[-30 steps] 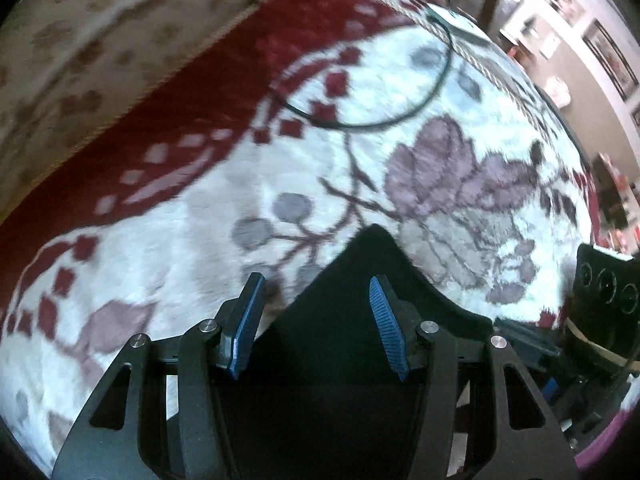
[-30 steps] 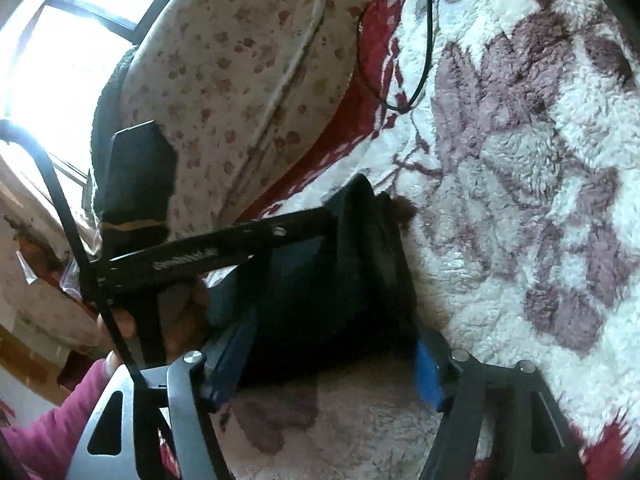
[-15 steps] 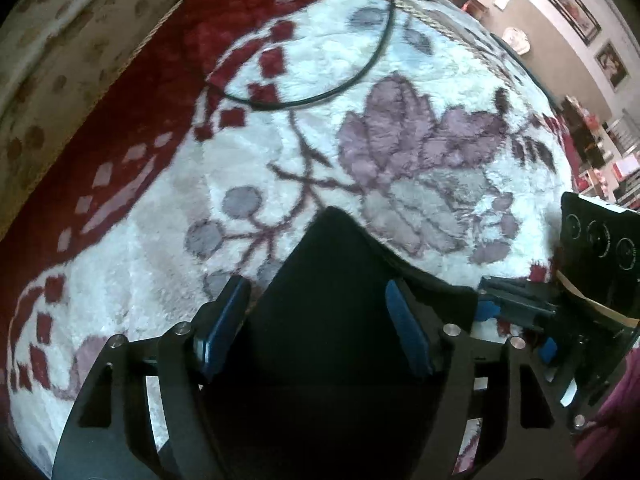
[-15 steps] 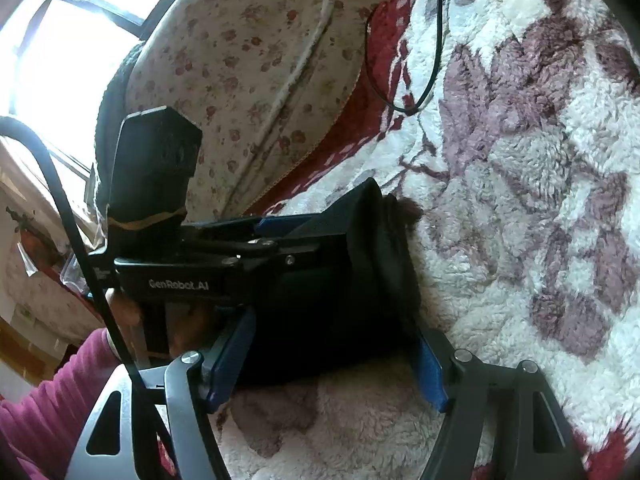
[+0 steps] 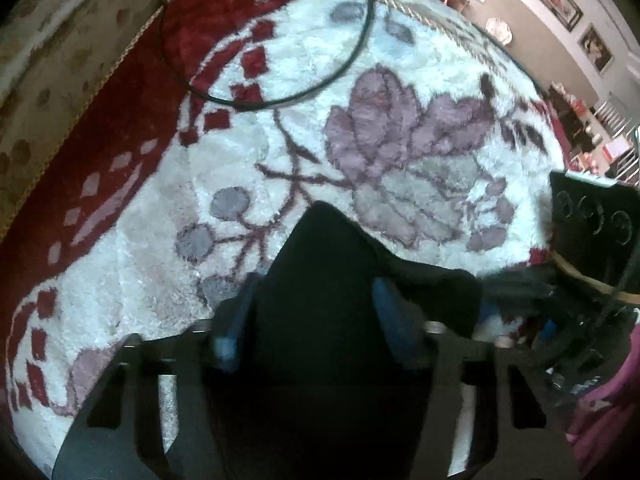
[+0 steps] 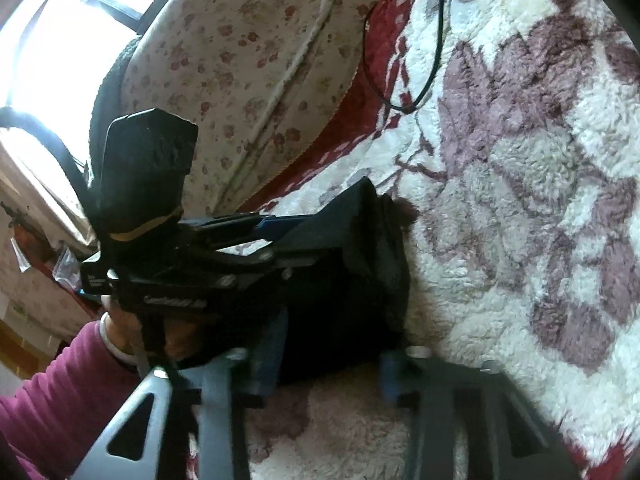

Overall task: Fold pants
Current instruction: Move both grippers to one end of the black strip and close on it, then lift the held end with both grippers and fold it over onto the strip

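Black pants (image 5: pixel 332 264), folded into a narrow bundle, lie on a fluffy white, red and mauve blanket (image 5: pixel 400 140). My left gripper (image 5: pixel 314 316) points steeply down at them; its blue fingers straddle the bundle, the jaws are closing and the pads touch the cloth. My right gripper (image 6: pixel 330 364) comes at the same pants (image 6: pixel 360 272) from the side. Its jaws are also closing, with the bundle's near end between the pads. In the right wrist view the left gripper (image 6: pixel 296 240) lies across the top of the pants, held by a hand (image 6: pixel 132 332).
A thin black cable (image 5: pixel 280 92) loops over the blanket beyond the pants. A flower-print cushion (image 6: pixel 248 60) rises along the blanket's red border, with a bright window (image 6: pixel 48 40) behind it. A magenta sleeve (image 6: pixel 52 400) is at the lower left.
Both pairs of jaws have narrowed from wide open onto the pants. The left gripper has rolled a little and come in over the bundle. The pants have stayed put.
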Tool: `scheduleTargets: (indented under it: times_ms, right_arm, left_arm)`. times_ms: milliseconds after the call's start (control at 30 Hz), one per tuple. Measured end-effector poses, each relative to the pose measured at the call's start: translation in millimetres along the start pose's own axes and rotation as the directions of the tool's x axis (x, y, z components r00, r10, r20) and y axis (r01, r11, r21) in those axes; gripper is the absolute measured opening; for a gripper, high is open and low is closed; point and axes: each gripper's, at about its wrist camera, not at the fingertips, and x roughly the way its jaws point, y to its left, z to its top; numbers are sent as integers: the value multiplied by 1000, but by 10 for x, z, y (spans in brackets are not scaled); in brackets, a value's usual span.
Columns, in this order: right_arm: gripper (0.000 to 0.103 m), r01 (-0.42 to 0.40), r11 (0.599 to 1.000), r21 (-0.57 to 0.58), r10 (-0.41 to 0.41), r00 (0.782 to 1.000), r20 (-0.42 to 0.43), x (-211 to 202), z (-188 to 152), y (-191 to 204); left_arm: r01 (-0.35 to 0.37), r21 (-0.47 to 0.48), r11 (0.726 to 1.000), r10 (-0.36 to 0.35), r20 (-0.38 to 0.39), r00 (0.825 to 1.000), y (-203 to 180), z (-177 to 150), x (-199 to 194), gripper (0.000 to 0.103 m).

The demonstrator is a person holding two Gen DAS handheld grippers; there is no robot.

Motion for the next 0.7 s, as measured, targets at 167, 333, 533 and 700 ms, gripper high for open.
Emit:
scheduleTargets:
  times_ms: [167,333,533,700]
  right_arm:
    - [13,-44,999,0,44,999,18,-26,12,8]
    - [11,-101,995,-20,102,993,57,-119,23,87]
    - [11,-160,984,-83,167,983,80,-250,52,410]
    - [11,-204,961,-189,221,973,74,-277,88,904]
  left_arm:
    - [29,-74,997,-26,50,998,170,-49,-159,14]
    - [18,-66,998,-12,97,995,63,-95,-316,11]
    - [2,-98,995,18,201,979,125,-233,-878,10]
    - [-21,-140,990,61,290,955,129,-411,-1431,8]
